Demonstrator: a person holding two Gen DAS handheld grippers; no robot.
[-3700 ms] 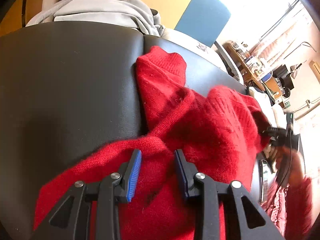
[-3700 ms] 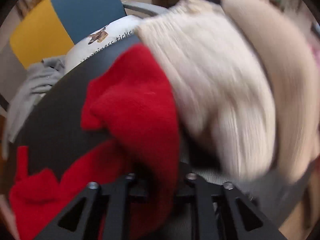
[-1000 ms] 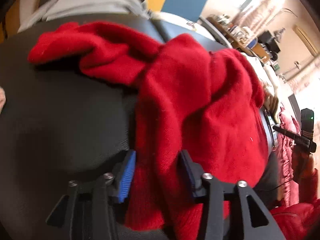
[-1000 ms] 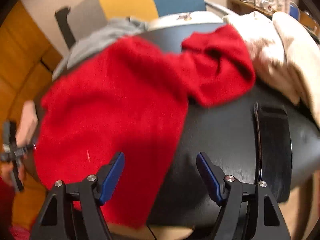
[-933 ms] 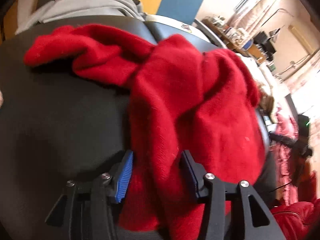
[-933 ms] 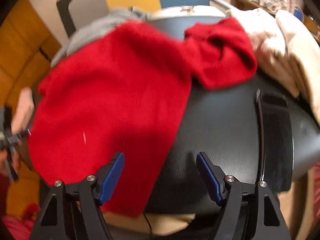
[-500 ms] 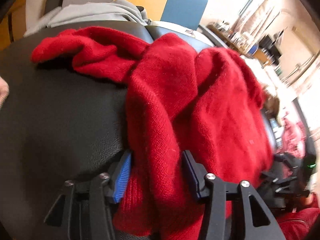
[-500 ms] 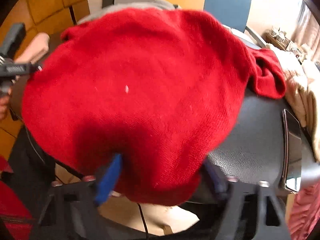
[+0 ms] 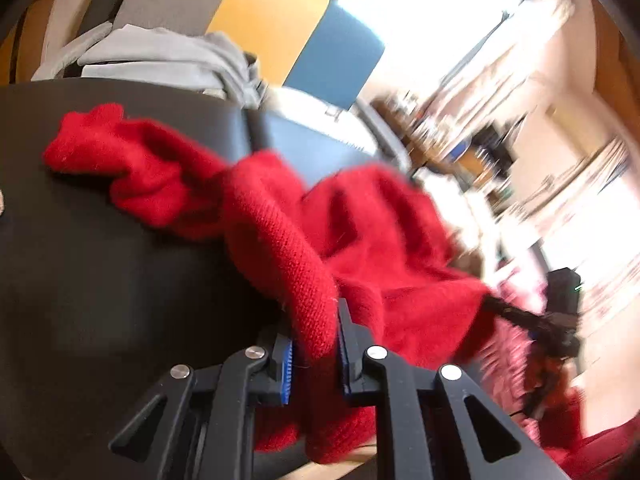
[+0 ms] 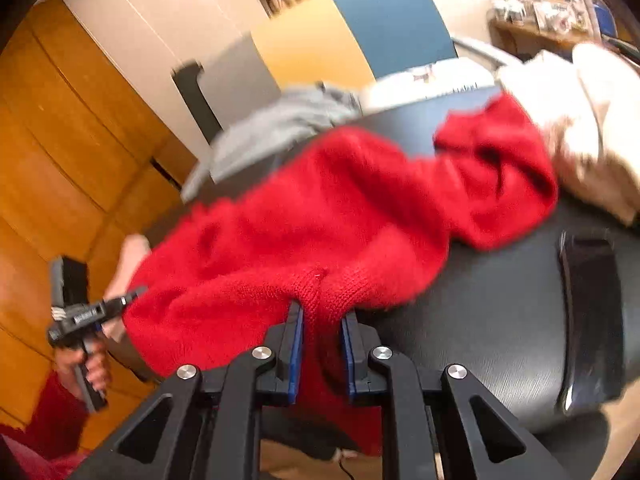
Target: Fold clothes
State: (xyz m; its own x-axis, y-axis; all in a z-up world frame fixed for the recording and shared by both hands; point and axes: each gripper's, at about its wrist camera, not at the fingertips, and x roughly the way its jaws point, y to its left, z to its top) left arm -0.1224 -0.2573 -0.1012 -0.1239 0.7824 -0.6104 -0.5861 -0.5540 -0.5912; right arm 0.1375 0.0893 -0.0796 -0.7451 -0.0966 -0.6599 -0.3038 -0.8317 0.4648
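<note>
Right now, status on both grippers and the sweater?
Left gripper shut on red sweater. Right gripper shut on its hem. Sweater draped over black seat; cream garment alongside.

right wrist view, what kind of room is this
Probably a living room or bedroom at home: a black leather seat with a red sweater on it, wooden cabinet doors at the left, and a cluttered shelf at the back.
</note>
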